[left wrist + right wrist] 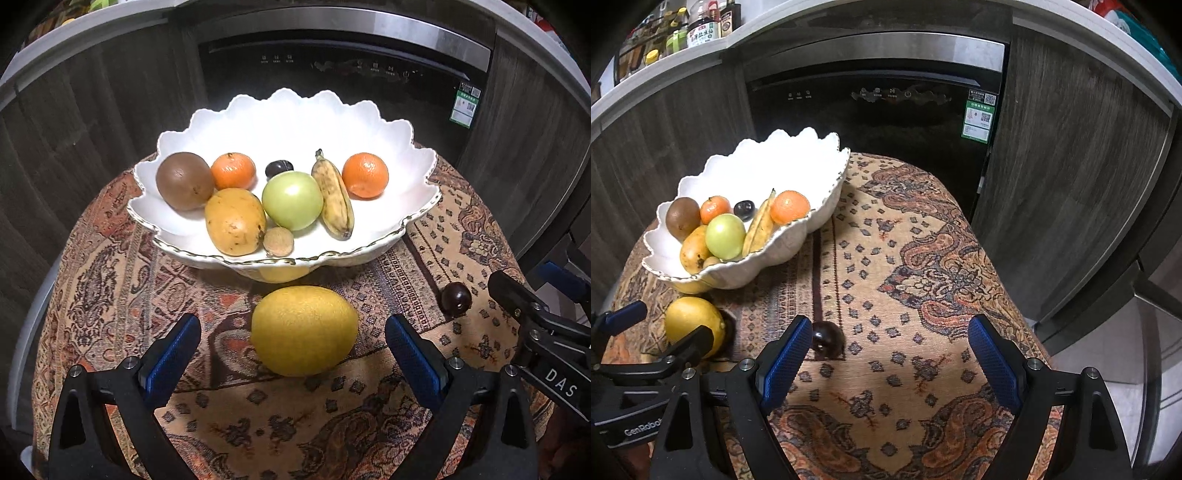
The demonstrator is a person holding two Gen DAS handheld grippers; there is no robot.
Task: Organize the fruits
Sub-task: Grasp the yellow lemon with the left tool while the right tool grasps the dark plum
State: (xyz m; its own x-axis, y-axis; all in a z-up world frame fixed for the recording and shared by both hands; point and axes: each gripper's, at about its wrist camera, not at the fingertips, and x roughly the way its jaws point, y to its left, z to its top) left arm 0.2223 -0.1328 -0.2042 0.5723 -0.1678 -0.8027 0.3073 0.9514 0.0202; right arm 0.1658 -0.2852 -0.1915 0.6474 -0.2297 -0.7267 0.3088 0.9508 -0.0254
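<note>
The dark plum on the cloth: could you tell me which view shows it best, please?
The right wrist view: the dark plum lies close, beside the right gripper's left finger. The left wrist view shows it small, near the right edge.

Two handheld grippers of the same build. The left gripper (293, 354) has black plastic arms that widen into hollow triangular frames toward the camera, each tipped with a blue pad (173, 360) of fine cross-hatched texture on its inner face. Round silver screws sit just behind the pads and farther out on each arm. The right gripper (886, 363) matches it. White lettering reads "DAS" on its side and "GenRobot" on the left one's.
</note>
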